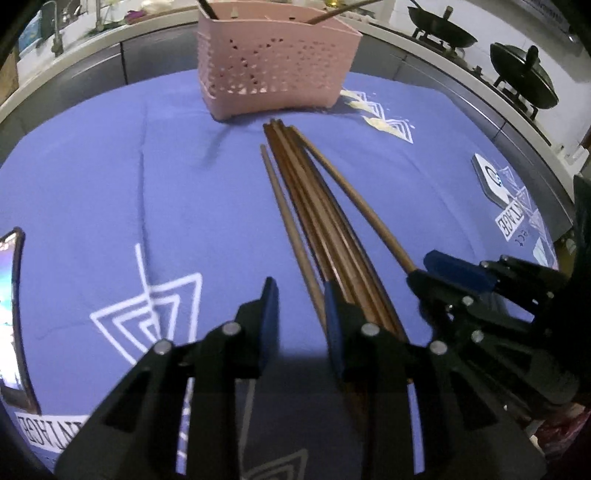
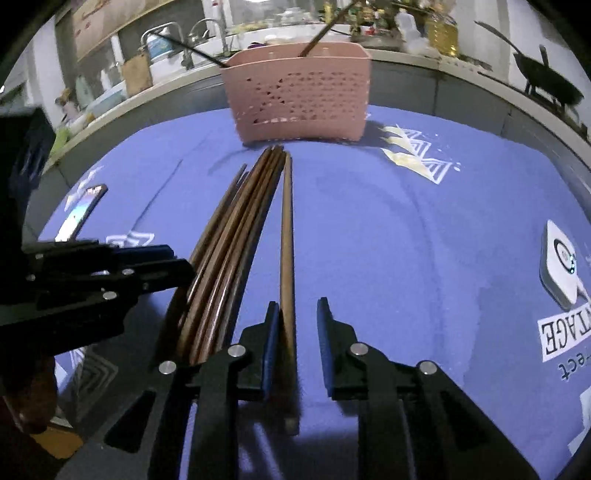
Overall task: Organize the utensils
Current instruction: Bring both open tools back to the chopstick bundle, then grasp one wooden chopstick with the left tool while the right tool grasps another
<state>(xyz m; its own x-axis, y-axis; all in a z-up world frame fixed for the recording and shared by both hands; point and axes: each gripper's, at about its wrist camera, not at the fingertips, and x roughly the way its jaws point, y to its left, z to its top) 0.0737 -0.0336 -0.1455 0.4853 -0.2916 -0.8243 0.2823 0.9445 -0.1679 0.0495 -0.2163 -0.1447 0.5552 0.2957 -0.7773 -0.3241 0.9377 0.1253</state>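
A pink perforated basket (image 1: 277, 62) (image 2: 299, 99) stands at the far side of the blue cloth (image 1: 110, 184) (image 2: 406, 240), with two utensil handles sticking out of it. Several brown chopsticks (image 1: 314, 206) (image 2: 236, 221) lie in a bundle in front of it, pointing at the basket. My left gripper (image 1: 301, 295) (image 2: 173, 258) is low over the near ends; the leftmost chopstick (image 1: 291, 236) lies between its fingers, beside the right pad, with a gap on the left. My right gripper (image 2: 299, 315) (image 1: 421, 271) straddles the rightmost chopstick (image 2: 286, 240), which rests against its left pad; the right pad stands apart.
A phone (image 1: 9, 314) (image 2: 79, 214) lies at the cloth's left edge and a white device (image 1: 491, 181) (image 2: 557, 262) at its right. Behind the table runs a counter with a sink at the left and black woks (image 1: 443, 26) (image 2: 546, 81) on a stove at the right.
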